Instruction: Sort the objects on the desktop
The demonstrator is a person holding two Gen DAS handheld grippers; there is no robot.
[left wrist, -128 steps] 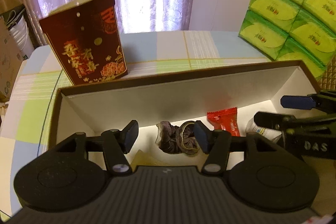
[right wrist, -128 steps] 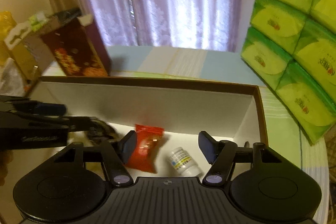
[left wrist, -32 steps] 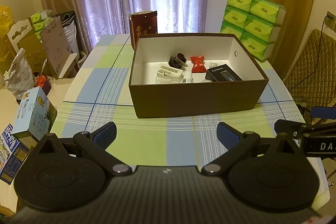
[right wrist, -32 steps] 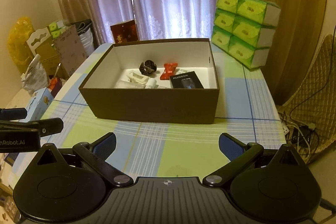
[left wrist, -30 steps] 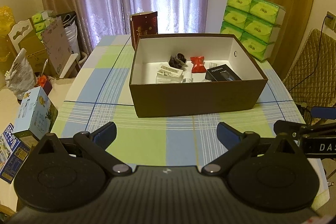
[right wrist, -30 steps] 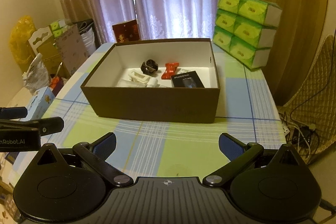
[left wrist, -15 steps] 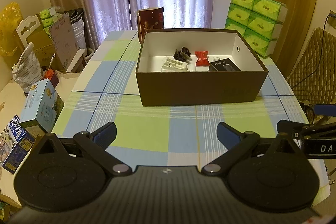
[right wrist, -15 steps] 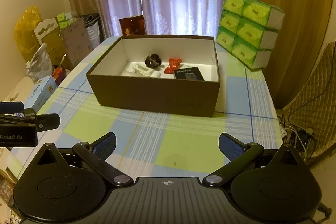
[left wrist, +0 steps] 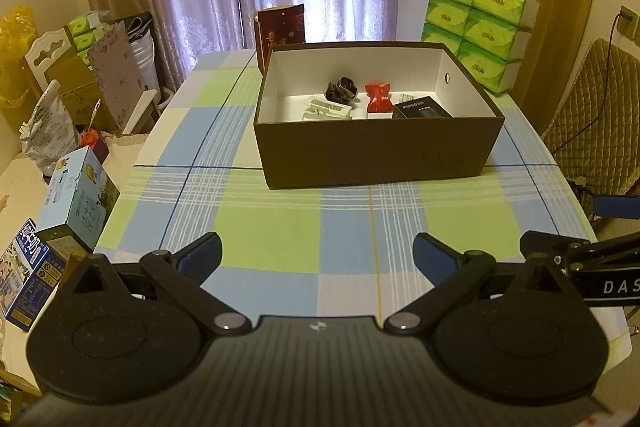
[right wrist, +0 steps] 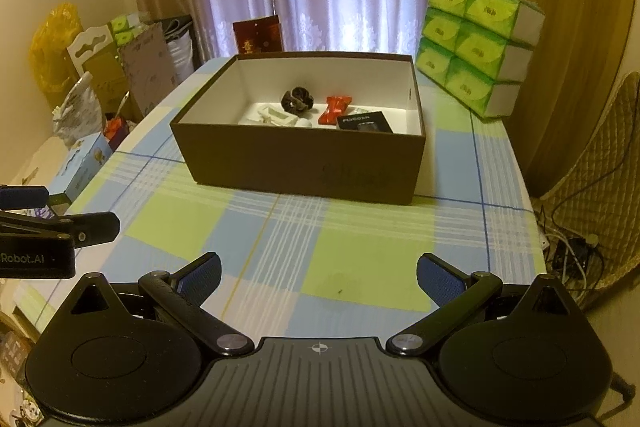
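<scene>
Both grippers, L (left wrist: 316, 255) & R (right wrist: 318, 275), are held spread, empty, near of box (left wrist: 380, 155). Sorting appears done; risk is judged low, e.g. box nudged if re-approached carelessly.

Both wrist views face box (left wrist: 376, 155) from table's near edge; well apart

Surface (left wrist: 280, 247) covered by a checked cloth (right wrist: 360, 259) in blue, green and cream squares with fine white and blue lines. An open brown cardboard box (left wrist: 380, 151) with a white interior stands directly on the cloth, toward the far half. Behind its far left corner, a dark red carton (left wrist: 282, 27) with gold print stands upright. At the far right edge, a stacked block of green tissue packs (left wrist: 480, 27) rests on the surface, near the box. The near half of the cloth lies bare.
</scene>
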